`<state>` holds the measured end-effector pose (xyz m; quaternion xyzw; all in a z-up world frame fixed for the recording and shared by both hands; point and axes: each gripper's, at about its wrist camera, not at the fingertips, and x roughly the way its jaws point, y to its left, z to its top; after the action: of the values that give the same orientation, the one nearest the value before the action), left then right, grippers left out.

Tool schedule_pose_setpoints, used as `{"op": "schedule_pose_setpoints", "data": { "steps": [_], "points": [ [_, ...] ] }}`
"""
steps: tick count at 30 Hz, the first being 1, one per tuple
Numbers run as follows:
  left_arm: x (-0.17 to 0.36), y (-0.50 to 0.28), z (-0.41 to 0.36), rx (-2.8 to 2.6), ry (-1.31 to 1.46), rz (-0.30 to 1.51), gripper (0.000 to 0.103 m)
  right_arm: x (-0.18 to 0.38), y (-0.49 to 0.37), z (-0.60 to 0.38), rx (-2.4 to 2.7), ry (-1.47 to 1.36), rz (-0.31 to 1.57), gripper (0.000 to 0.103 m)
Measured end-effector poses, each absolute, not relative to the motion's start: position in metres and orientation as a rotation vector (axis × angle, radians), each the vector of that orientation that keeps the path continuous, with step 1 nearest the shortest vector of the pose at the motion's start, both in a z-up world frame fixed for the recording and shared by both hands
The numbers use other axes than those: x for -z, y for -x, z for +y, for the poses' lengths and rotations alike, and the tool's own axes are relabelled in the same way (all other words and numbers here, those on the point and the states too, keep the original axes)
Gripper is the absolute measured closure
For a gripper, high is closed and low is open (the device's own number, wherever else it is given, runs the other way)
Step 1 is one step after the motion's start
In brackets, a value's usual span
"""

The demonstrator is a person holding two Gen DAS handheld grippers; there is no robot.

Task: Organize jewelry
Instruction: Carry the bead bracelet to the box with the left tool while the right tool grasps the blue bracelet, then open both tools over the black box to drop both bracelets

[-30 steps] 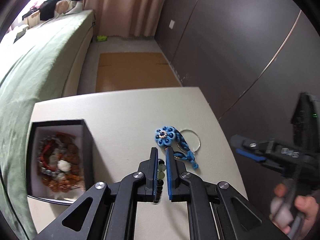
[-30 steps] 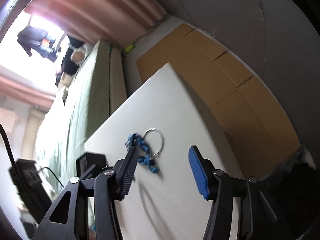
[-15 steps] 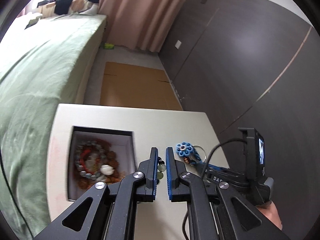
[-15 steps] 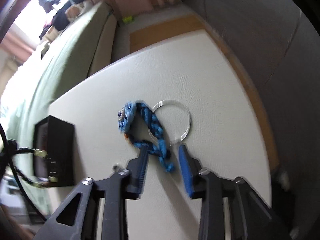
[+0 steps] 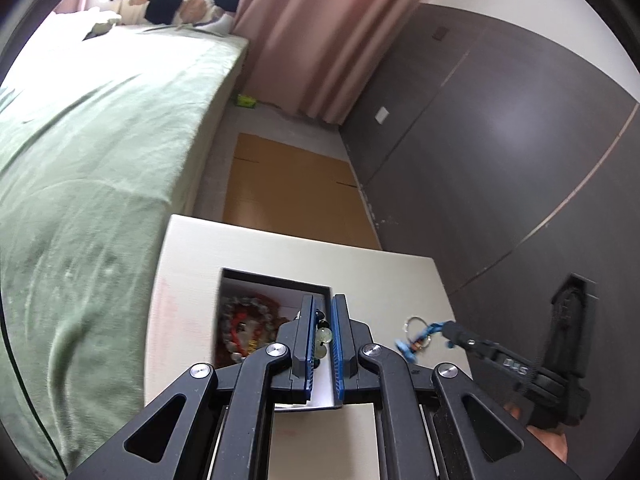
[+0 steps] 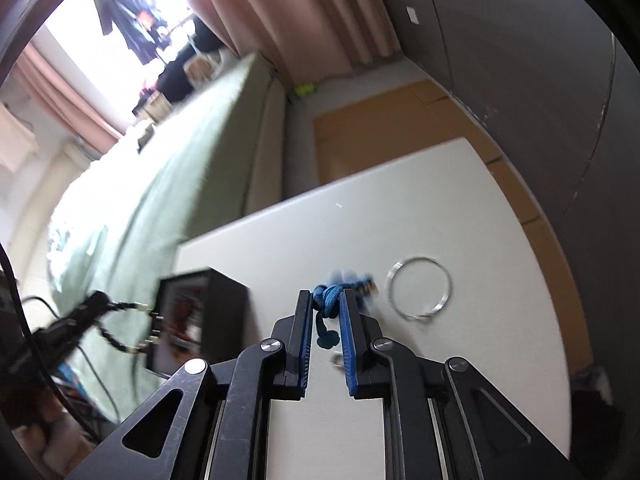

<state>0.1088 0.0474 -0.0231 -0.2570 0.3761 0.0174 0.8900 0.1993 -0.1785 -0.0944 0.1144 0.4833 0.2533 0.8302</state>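
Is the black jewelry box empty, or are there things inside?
Not empty: the black jewelry box is lidless, with red and grey bead bracelets inside.

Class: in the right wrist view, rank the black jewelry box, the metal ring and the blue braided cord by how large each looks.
1. black jewelry box, clearly the largest.
2. metal ring.
3. blue braided cord, though it looks close to the ring in size, is blurred, and is partly hidden by the right gripper, so their order is unsure.

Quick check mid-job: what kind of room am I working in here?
Most likely a bedroom. A bed with a green cover runs along one side, pink curtains hang by a bright window, and the jewelry box sits on a small white table.
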Motion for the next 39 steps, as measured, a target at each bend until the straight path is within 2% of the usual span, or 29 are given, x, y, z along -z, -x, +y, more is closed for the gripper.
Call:
{"op": "schedule_pose_setpoints", "data": {
  "steps": [13,15,16,17,18,39],
  "points": [
    [0.037,-0.125,0.035,0.003,0.554,0.795,0.095,0.079,-0.186,-0.143,-0.637,-0.333,0.96,0.088],
    [0.038,-0.128,0.035,-0.025,0.536,0.815,0.084,0.08,-0.187,-0.141,-0.639,-0.344,0.964,0.088],
    [0.041,-0.13,0.037,-0.037,0.537,0.843,0.065,0.08,-0.187,-0.14,-0.643,-0.349,0.965,0.088],
    [0.042,-0.129,0.04,-0.052,0.543,0.845,0.051,0.08,-0.186,-0.14,-0.647,-0.351,0.964,0.088],
    [0.042,-0.127,0.043,-0.072,0.547,0.832,0.049,0.079,-0.186,-0.139,-0.653,-0.352,0.962,0.088],
    [0.022,-0.083,0.123,-0.211,0.663,0.724,0.049,0.054,-0.154,-0.062,-0.942,-0.336,0.852,0.087]
  ]
}}
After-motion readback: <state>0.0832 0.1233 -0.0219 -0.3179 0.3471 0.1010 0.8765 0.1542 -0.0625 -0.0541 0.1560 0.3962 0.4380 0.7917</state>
